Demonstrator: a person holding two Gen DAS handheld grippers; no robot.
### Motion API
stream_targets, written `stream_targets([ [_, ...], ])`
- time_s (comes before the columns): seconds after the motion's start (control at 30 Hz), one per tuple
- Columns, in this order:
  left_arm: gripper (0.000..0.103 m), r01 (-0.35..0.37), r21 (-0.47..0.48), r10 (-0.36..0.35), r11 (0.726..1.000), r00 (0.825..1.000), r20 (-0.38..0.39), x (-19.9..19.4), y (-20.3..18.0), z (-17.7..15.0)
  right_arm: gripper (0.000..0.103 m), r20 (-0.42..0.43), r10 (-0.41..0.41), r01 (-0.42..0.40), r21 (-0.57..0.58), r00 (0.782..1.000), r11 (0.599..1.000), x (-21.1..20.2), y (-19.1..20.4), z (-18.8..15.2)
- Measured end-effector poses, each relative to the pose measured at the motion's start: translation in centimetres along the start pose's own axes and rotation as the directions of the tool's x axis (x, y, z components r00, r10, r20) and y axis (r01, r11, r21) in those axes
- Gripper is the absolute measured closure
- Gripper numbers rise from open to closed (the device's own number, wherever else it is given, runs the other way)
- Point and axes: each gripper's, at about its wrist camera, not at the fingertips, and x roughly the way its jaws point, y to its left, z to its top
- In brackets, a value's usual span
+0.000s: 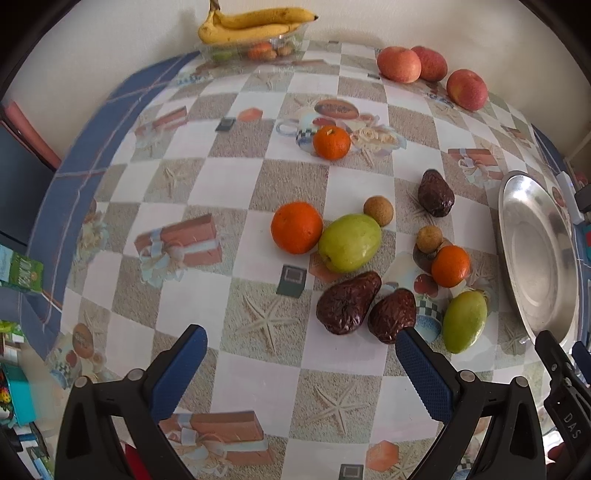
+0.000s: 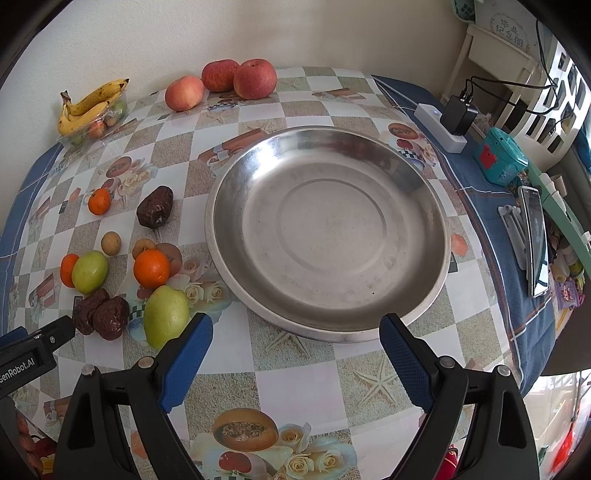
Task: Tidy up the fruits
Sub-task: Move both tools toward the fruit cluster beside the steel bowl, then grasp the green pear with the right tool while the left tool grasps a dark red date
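The left gripper, blue-padded, hangs with its jaws spread wide and nothing between them, low over the checked, picture-printed surface. Just ahead of it lie two wrinkled dark-brown fruits touching each other, with a smaller green pear-shaped fruit to their right. The right gripper is equally spread and empty, aimed at the near rim of the wide, shallow stainless-steel plate — bare so far, and probably the collecting place, so sorting looks not yet begun.

Further back in the loose cluster sit a large green fruit pressed against a bright orange, a second orange touching a small tan round fruit, another tan one and a third dark wrinkled fruit. A small mandarin lies apart, beyond them.

At the far wall three red apples rest on the surface, and yellow bananas lie across a clear plastic tray — seemingly a group already kept together.
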Motion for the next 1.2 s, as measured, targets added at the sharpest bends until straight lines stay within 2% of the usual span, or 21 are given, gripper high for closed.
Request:
stream_targets([
  [0.07,0.000,-0.017,0.018,0.016,1.000,0.999,0.034,-0.6,-0.2,0.0,0.011,-0.001,0.002,-0.002,0.000,1.000,1.000,0.0,0.0,0.0],
  [0.17,0.000,-0.016,0.024,0.015,1.000,0.999,0.038,-1.0,-0.2,0.3,0.011,0.001,0.009,-0.009,-0.003,1.000,1.000,-0.1,0.1,0.1],
  [0.2,0.000,-0.018,0.022,0.017,1.000,1.000,0.017,-0.8,-0.2,0.4,0.011,0.008,0.015,-0.015,-0.008,1.000,1.000,-0.2,0.3,0.1],
  [0.33,0.000,0.074,-0.049,-0.075,0.996,0.997,-0.013,-0.7,0.8,1.1,0.011,0.033,0.065,-0.063,-0.048,0.997,0.997,-0.6,1.4,0.3],
  [0.43,0.000,0.095,-0.144,-0.096,0.985,0.995,0.003,-1.0,2.3,1.7,0.011,0.031,0.117,-0.115,-0.076,0.993,0.990,-0.7,2.6,0.5],
  [0.57,0.000,0.031,-0.173,-0.015,0.984,0.995,0.094,-1.6,3.6,2.3,0.011,0.022,0.169,-0.166,-0.075,0.985,0.983,-0.6,3.8,0.8],
  [0.7,0.000,-0.008,-0.177,0.032,0.984,0.991,0.129,-1.8,4.2,2.7,0.011,0.016,0.178,-0.176,-0.058,0.984,0.983,-0.8,5.0,1.7],
  [0.83,0.000,-0.002,-0.141,0.015,0.990,0.996,0.088,-1.0,3.3,3.4,0.011,-0.005,0.208,-0.208,-0.061,0.978,0.976,-0.9,6.8,2.7],
  [1.0,0.000,0.059,-0.130,-0.057,0.990,0.998,0.020,0.0,3.2,3.7,0.011,-0.032,0.262,-0.264,-0.080,0.965,0.961,0.2,8.9,2.5],
  [1.1,0.001,0.030,-0.137,-0.033,0.990,0.999,-0.015,0.7,3.3,3.5,0.011,-0.068,0.238,-0.243,-0.073,0.969,0.967,1.4,8.7,2.2],
  [1.2,0.005,0.033,-0.144,-0.040,0.989,0.998,-0.045,1.5,3.3,3.1,0.011,-0.063,0.230,-0.233,-0.046,0.971,0.971,1.6,7.8,2.3],
])
